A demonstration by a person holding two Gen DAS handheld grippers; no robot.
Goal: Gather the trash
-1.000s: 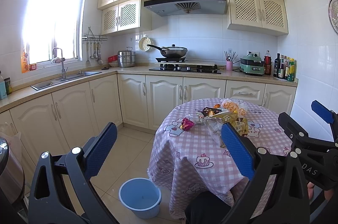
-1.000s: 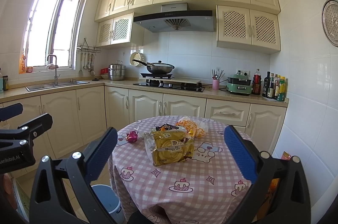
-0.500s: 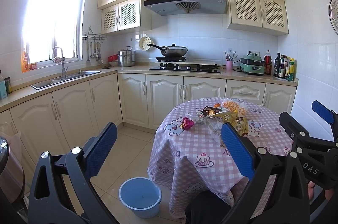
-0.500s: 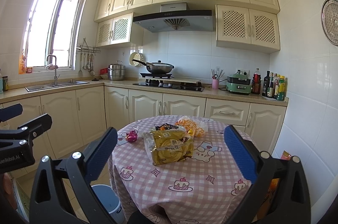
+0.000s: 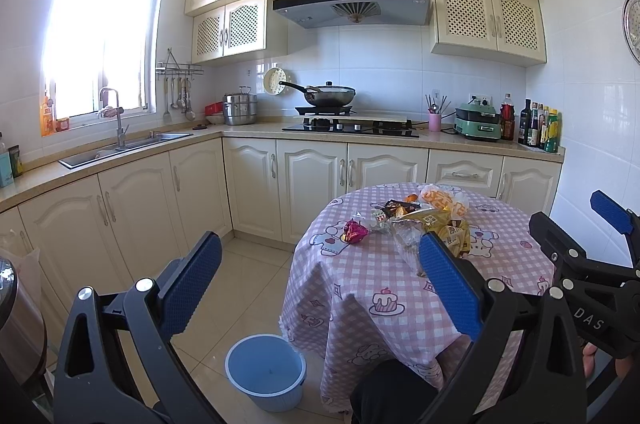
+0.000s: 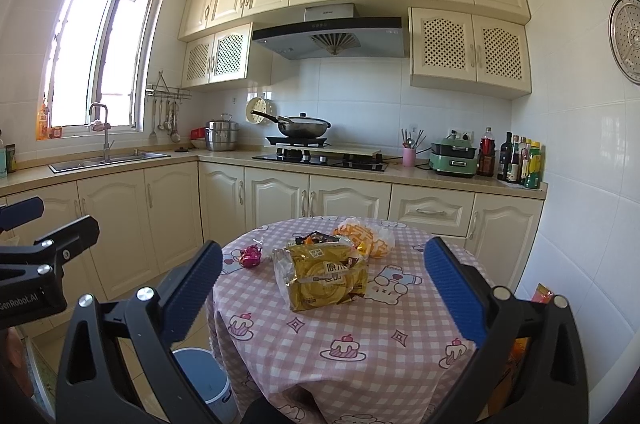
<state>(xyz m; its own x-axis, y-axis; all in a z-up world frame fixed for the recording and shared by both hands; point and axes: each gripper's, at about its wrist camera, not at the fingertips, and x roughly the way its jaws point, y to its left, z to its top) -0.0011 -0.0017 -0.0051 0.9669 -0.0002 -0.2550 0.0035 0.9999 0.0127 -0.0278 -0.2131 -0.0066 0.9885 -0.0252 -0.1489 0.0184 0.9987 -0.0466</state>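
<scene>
Wrappers (image 6: 320,276) litter round checked table (image 6: 360,356) in kitchen.

I find no change worth logging over the last second: neither the left gripper (image 5: 316,240) nor the right gripper (image 6: 323,244) shifts or alters the wide gap between its pads. The gold packet (image 6: 324,276) at my right gripper's 12 o'clock and the blue bucket (image 5: 266,372) at my left gripper's 6 o'clock sit exactly where they were.
</scene>
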